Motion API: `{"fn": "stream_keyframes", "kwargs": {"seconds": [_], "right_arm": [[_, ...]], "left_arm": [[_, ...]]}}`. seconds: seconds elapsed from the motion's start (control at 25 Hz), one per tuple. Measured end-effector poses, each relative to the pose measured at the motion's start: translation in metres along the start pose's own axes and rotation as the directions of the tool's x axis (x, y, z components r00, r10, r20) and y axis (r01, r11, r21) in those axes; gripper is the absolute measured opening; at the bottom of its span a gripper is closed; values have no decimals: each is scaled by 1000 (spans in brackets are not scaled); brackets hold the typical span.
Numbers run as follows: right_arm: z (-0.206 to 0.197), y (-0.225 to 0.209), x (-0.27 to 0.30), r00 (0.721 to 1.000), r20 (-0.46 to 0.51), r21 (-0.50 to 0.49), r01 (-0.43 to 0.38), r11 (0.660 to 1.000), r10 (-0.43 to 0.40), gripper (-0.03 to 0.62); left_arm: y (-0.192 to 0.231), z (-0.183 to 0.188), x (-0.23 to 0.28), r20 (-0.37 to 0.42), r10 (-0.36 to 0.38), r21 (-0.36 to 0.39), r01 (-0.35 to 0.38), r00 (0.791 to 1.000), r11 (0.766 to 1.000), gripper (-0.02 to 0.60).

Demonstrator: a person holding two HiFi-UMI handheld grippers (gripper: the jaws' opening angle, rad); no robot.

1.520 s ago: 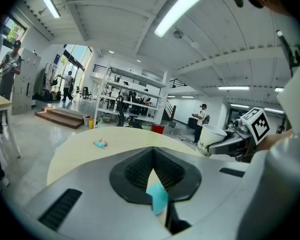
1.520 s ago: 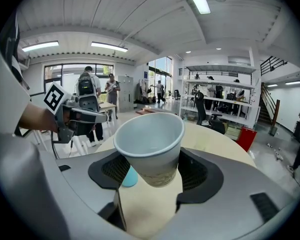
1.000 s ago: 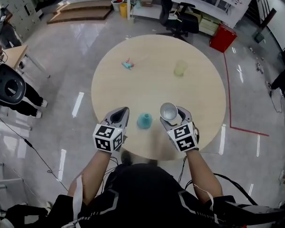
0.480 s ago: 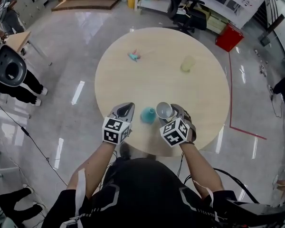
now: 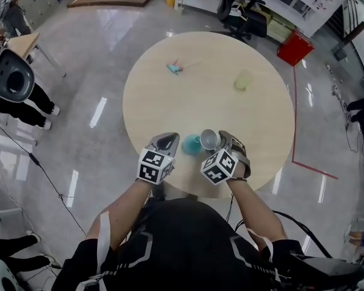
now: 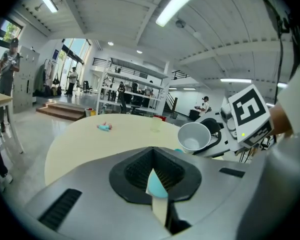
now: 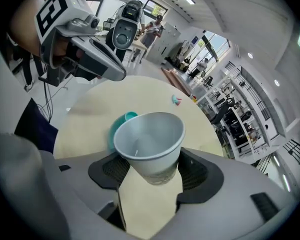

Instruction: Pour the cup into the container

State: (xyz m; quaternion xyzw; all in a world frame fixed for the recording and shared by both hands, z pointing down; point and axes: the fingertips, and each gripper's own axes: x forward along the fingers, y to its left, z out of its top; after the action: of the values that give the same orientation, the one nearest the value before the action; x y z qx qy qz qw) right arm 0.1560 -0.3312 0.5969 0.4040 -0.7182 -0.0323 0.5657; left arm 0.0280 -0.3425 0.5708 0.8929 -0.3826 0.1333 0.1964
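Left gripper (image 5: 168, 139), lower centre: jaws were found nearly together, empty, beside the teal container (image 5: 191, 145). The cup (image 5: 210, 139) was clamped in the right gripper (image 5: 221, 140), tipped toward it. Pouring was judged underway, more tilt over the mouth required.

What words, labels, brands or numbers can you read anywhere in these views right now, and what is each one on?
No readable text in any view.
Left gripper and right gripper: black-and-white square markers only, no letters or digits.
White cup in the right gripper: dark band near its base, too blurred to read as print.
Background shelves and room: any labels are too small to read.
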Motion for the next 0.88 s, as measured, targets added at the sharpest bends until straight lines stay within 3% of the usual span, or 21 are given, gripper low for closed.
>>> {"fn": "stream_keyframes", "kwargs": {"seconds": [0.88], "right_arm": [[7,-8,6,997,-63,-111,38,993,-46,305]], "left_arm": [[-12,-4,13,-16,-43,19,44,999,999,-8]]}}
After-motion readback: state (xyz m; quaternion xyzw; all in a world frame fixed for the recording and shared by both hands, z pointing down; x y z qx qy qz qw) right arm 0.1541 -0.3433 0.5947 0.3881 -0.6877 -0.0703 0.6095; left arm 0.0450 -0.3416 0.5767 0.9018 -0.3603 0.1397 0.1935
